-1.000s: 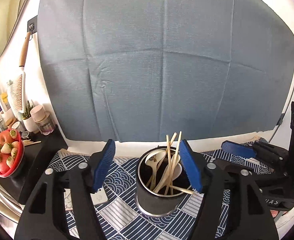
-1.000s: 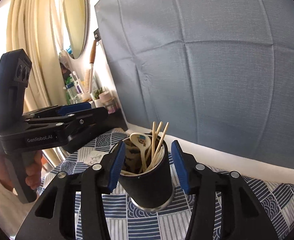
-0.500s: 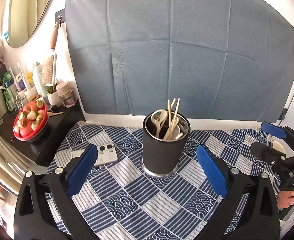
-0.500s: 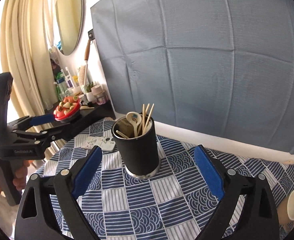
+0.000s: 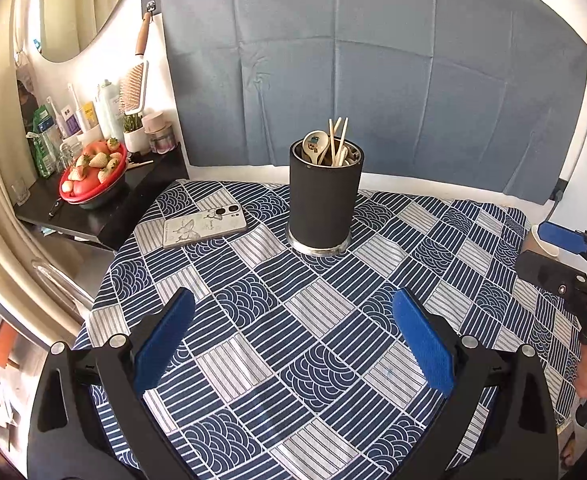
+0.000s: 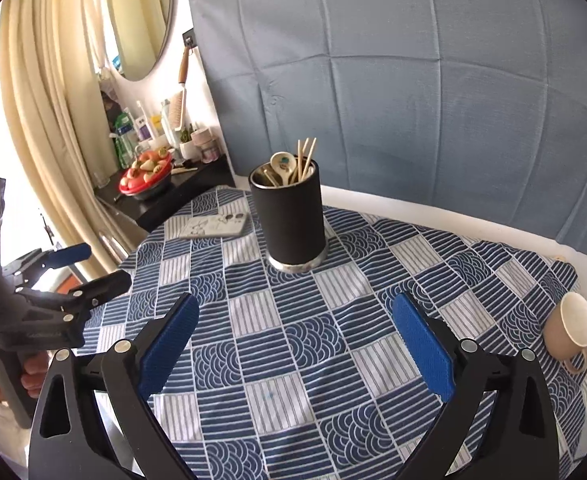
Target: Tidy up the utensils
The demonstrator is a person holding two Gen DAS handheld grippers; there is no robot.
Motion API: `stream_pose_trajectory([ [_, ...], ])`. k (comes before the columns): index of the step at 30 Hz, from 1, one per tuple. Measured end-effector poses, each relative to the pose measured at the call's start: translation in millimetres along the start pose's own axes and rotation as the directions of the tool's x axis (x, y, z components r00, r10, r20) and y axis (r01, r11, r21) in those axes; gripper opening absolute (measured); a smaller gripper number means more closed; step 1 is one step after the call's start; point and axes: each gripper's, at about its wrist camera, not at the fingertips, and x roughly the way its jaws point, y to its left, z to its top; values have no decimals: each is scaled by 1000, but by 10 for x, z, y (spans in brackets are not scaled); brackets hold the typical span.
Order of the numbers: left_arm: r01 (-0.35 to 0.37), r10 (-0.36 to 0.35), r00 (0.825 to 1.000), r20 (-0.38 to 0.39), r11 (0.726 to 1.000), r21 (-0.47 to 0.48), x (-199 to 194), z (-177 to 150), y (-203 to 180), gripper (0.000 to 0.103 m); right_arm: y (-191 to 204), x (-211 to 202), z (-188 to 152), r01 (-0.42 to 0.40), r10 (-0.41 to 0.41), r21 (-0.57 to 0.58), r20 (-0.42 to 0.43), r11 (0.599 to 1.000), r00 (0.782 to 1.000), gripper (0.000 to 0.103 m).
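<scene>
A black cylindrical holder (image 5: 323,204) stands upright at the back of the table; it also shows in the right wrist view (image 6: 291,220). Pale spoons (image 5: 315,146) and wooden chopsticks (image 5: 337,140) stick out of its top. My left gripper (image 5: 293,340) is open and empty, well back from the holder over the blue patterned cloth (image 5: 313,340). My right gripper (image 6: 293,344) is open and empty too, also well back from the holder. Each gripper shows at the edge of the other's view.
A phone (image 5: 205,226) lies left of the holder. A beige cup (image 6: 569,326) lies on its side at the table's right edge. A black side shelf (image 5: 105,216) holds a red fruit bowl (image 5: 93,172) and bottles. A grey cloth hangs behind.
Both grippers have pulled back from the holder, which they stood around a second ago, and have opened wider. The holder stays upright on the cloth.
</scene>
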Motion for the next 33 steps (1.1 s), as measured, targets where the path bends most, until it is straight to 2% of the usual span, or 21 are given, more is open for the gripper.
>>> stream_pose_trajectory([
  [4, 22, -22, 1000, 7, 999, 37, -231, -140, -95, 97, 71, -208, -159, 43, -43, 6, -3, 999, 999, 94],
  [6, -23, 21, 999, 33, 998, 56, -350, -179, -127, 97, 102, -290, -205, 45, -45, 0, -20, 999, 999, 94],
  [7, -37, 35, 999, 35, 998, 49, -400, -190, -127, 97, 126, -331, -219, 49, -50, -5, -28, 999, 998, 94],
  [11, -21, 21, 1000, 21, 1000, 4, -568, -231, -123, 97, 256, -546, -289, 66, -68, -50, -28, 997, 997, 94],
  [18, -126, 130, 990, 52, 989, -78, -853, -272, -113, 97, 309, -813, -424, 80, -81, -28, -38, 996, 996, 94],
  [21, -128, 133, 990, 44, 987, -100, -893, -283, -108, 97, 271, -858, -428, 102, -102, -5, -35, 995, 994, 94],
  [27, -73, 73, 997, -6, 989, -126, -866, -336, -124, 97, 309, -884, -439, 85, -85, -10, -28, 996, 996, 94],
  [33, -83, 82, 997, -15, 991, -109, -880, -359, -153, 97, 339, -911, -452, 96, -97, -18, -26, 995, 995, 94],
])
